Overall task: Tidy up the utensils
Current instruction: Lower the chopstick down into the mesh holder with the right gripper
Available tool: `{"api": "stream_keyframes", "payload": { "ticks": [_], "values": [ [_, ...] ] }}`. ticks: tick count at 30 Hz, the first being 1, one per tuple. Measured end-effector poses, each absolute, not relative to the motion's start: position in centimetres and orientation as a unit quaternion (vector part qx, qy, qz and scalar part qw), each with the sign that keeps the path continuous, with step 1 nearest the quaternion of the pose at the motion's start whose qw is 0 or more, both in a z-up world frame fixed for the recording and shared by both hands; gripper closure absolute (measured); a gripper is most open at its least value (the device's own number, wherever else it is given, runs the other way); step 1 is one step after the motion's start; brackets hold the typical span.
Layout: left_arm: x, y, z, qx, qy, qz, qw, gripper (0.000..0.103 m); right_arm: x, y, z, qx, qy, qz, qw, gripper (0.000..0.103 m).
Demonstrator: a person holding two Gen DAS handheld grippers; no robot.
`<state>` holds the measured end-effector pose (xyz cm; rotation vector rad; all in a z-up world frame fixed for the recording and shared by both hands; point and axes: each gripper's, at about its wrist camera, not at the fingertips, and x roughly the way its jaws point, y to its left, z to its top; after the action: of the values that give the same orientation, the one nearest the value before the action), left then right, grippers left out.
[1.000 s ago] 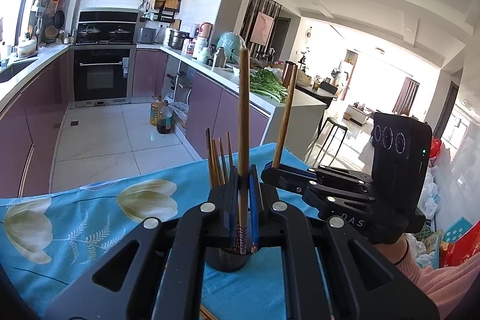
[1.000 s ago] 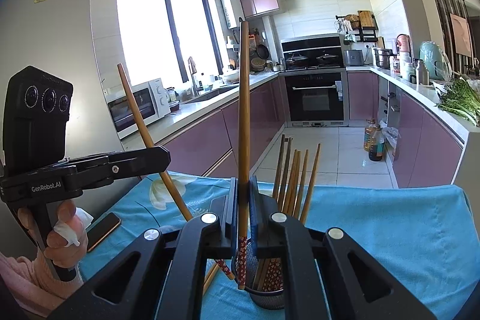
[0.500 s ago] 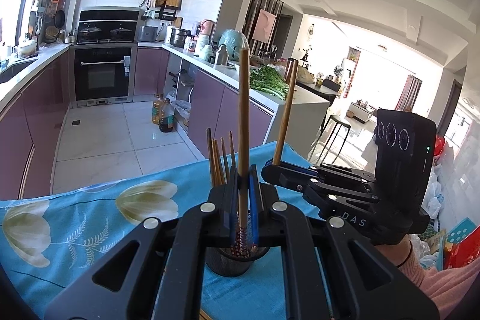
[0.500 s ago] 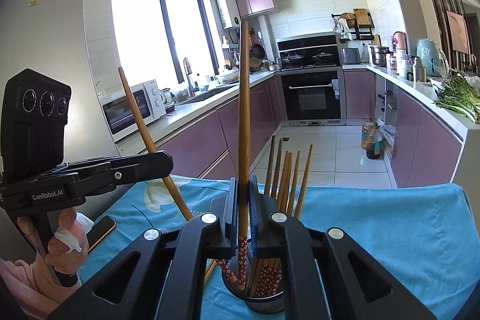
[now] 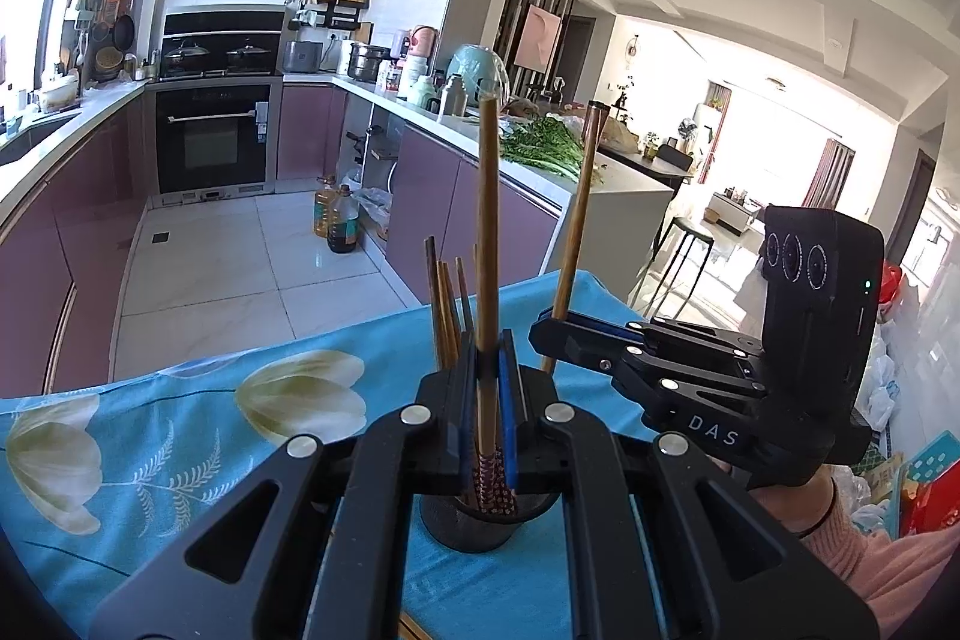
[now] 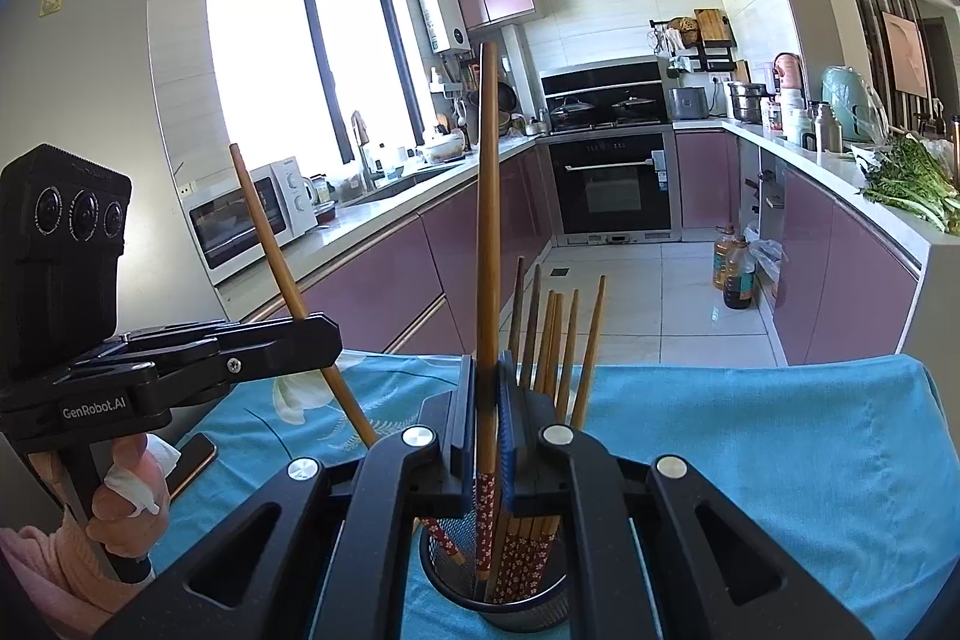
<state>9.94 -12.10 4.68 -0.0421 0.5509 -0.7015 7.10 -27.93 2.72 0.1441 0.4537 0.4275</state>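
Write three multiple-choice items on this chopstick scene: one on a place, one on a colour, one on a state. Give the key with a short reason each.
1. Where does the tip of the chopstick held by the right gripper sit?
A. Inside the black mesh holder
B. Flat on the cloth
C. On the kitchen counter

2. What colour is the tablecloth?
A. Red
B. Blue with pale flowers
C. Plain white

3. How is the left gripper?
A. Wide open and empty
B. Lying on the cloth
C. Shut on a chopstick

Key: 1 A, the patterned end reaches down into the holder among the other chopsticks. 2 B, the cloth is blue with printed flowers. 3 C, its blue pads press both sides of the upright stick.
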Motion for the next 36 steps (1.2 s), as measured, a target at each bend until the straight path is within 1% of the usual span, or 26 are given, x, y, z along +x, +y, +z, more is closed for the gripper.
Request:
{"api": "stream_keyframes", "payload": {
  "ticks": [36],
  "values": [
    [10.5, -15.5, 2.6, 0.056, 0.341, -0.342, 0.874, 0.095, 9.8, -28.4, -2.4, 0.079, 0.291, 0.193, 0.934, 0.097]
  ]
}}
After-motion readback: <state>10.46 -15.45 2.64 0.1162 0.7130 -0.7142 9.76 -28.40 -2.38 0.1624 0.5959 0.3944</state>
